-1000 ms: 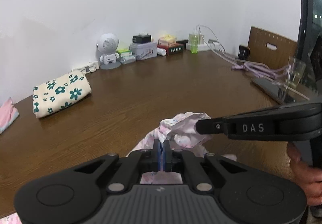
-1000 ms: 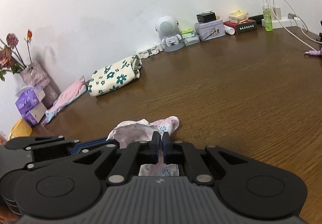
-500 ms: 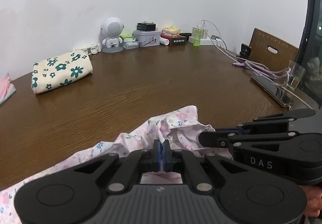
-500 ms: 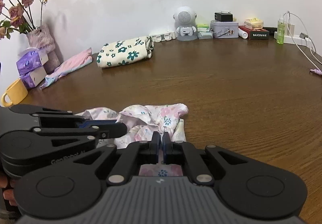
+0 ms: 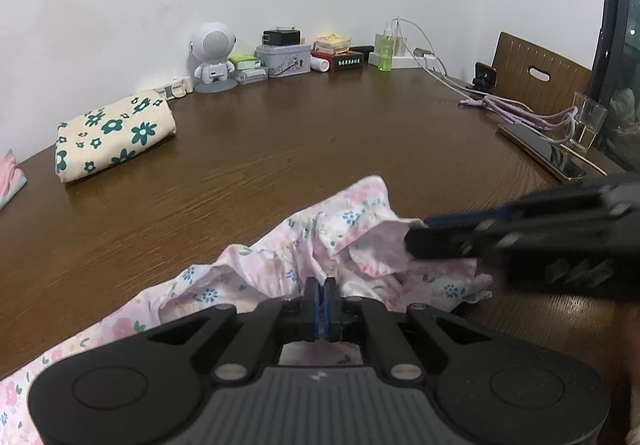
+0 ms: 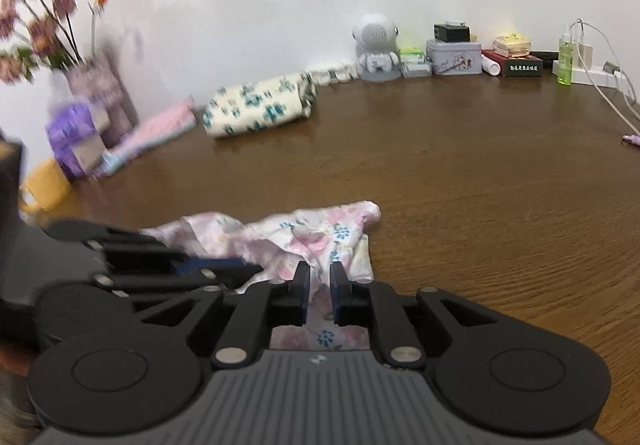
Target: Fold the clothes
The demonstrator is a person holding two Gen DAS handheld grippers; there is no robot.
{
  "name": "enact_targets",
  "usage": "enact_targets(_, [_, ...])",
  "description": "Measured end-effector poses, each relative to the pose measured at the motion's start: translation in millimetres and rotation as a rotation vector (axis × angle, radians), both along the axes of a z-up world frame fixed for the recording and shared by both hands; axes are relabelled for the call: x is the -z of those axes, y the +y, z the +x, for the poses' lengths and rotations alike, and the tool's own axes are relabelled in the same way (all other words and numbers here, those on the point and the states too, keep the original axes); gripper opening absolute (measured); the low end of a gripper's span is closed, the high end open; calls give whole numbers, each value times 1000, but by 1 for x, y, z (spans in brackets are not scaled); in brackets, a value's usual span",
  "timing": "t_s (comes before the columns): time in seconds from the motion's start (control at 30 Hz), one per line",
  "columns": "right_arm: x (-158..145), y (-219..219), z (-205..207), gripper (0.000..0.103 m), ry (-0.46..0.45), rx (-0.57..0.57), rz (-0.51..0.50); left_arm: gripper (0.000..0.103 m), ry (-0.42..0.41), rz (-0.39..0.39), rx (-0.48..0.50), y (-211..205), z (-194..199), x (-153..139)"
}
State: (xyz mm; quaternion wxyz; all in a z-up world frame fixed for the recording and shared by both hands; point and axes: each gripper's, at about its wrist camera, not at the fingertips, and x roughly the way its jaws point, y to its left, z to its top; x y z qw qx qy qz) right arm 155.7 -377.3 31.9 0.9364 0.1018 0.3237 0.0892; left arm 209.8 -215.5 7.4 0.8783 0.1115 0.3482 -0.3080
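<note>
Two claws: left claw (image 5: 321, 287) clamps pink garment (image 5: 352, 229); right claw (image 6: 320, 277) just parting; only right view shows flowers (image 6: 36, 25).

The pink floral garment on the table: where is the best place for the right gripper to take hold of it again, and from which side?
Probably the rounded far corner of the pink floral garment. It lies flat and free on the table, away from the bunched middle. Come from the right, low over the bare wood. The right gripper has just been opening its jaws, with cloth between them; the left gripper is shut on a fold.
</note>
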Motion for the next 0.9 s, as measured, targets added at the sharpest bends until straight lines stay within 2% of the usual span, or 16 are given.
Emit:
enact_targets(0.1, [-8, -9, -6, 22, -44, -13, 49, 1, 2, 4, 2, 0, 0, 1])
enact_targets(0.33, [-15, -15, -8, 21, -118, 3, 108, 1, -6, 12, 6, -2, -3, 2])
enact_targets(0.5, [-8, -6, 19, 15, -18, 31, 76, 1, -7, 19, 8, -2, -3, 2])
enact_targets(0.63, [8, 4, 33, 14, 77, 27, 28, 5, 24, 20, 8, 0, -2, -2])
enact_targets(0.83, [16, 10, 27, 14, 99, 30, -32, 11, 33, 27, 19, 5, -9, -15])
enact_targets(0.9, [18, 11, 26, 14, 107, 33, -47, 19, 40, 25, 20, 7, -11, -20])
